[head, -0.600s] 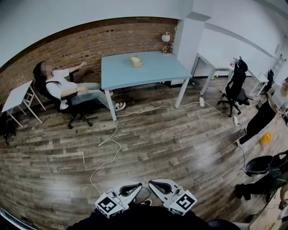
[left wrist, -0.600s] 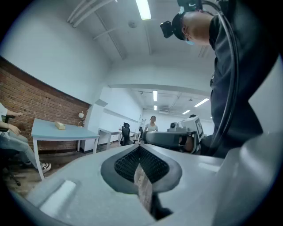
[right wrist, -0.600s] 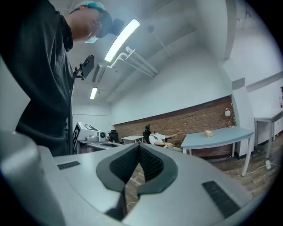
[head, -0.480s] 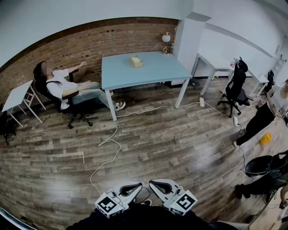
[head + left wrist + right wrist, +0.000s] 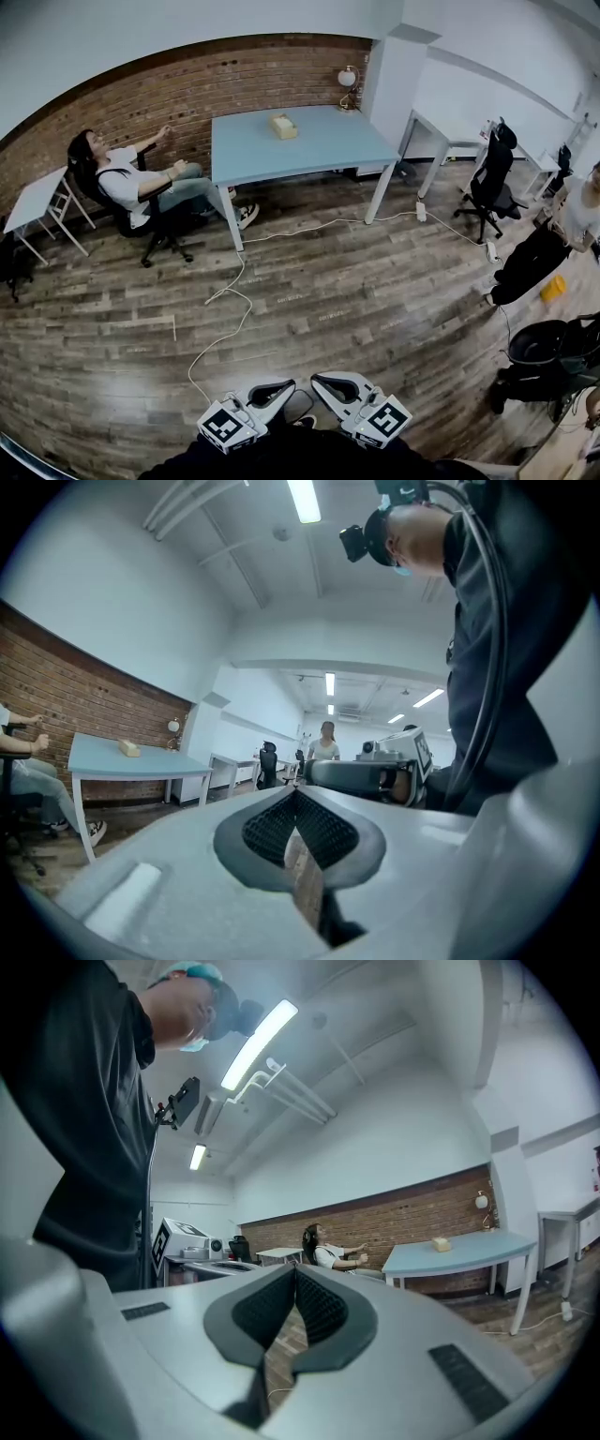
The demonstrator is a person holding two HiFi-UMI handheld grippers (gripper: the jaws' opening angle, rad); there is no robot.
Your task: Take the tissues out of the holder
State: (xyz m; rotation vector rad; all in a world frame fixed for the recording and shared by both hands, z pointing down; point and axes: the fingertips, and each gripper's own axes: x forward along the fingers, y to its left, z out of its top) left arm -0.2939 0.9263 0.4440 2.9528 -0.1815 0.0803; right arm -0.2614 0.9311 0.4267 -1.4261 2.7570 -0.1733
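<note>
My left tool (image 5: 296, 799) and right tool (image 5: 293, 1274), both pressed together and empty, sit well apart from the tissue holder (image 5: 283, 127) on the desk (image 5: 314, 148); I expect soft, light tissues, best pinched gently at the top.

The light-blue worktop (image 5: 314, 155) carries a tissue holder (image 5: 283, 127) near its far edge and a lamp (image 5: 348, 86) at its far right corner.

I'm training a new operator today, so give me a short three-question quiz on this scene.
1. True or false: the tissue box lies on the floor.
2. The right gripper is: A open; B shut on nothing; C shut on a tissue.
3. What stands at the far right corner of the table?
Key: 1 false, it is on the table; 2 B; 3 a lamp.
</note>
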